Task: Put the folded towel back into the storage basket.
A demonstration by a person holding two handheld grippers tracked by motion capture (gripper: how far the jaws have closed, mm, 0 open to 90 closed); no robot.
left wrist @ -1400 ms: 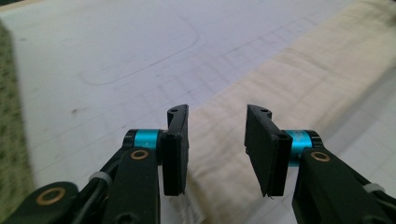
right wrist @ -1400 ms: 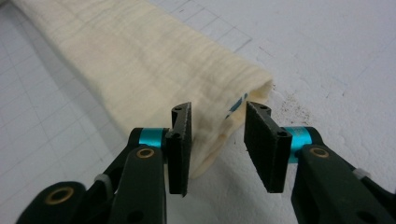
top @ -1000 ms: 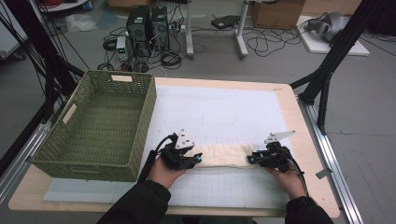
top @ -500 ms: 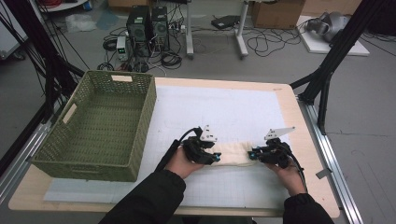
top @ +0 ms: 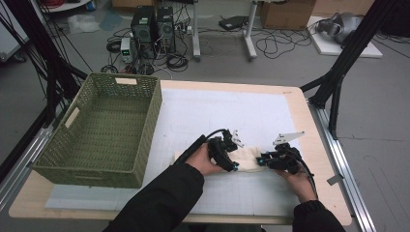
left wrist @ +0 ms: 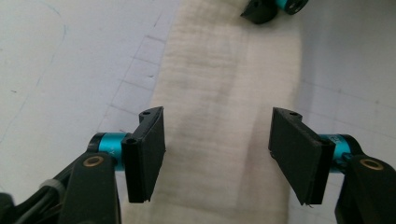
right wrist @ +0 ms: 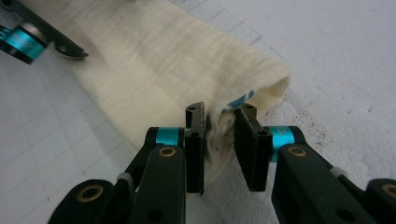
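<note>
Our folded cream cloth [top: 244,159] lies near the front of the white surface [top: 203,116], right of the green basket [top: 104,128]. Our right gripper [right wrist: 219,122] pinches its right end between closed fingers, while the left gripper [left wrist: 217,140] has just been opening — its fingers straddle the cloth without pressing. Since only one end is held, any pull could drag or unfold it — and the bunched pinch might slip.

The right claw [right wrist: 219,123] pinches the bunched end of a cream cloth [right wrist: 154,60], a bit of blue showing in the fold. The cloth stretches away across the gridded white desk [right wrist: 336,56]. The other claw [right wrist: 32,37] rests at its far end.
</note>
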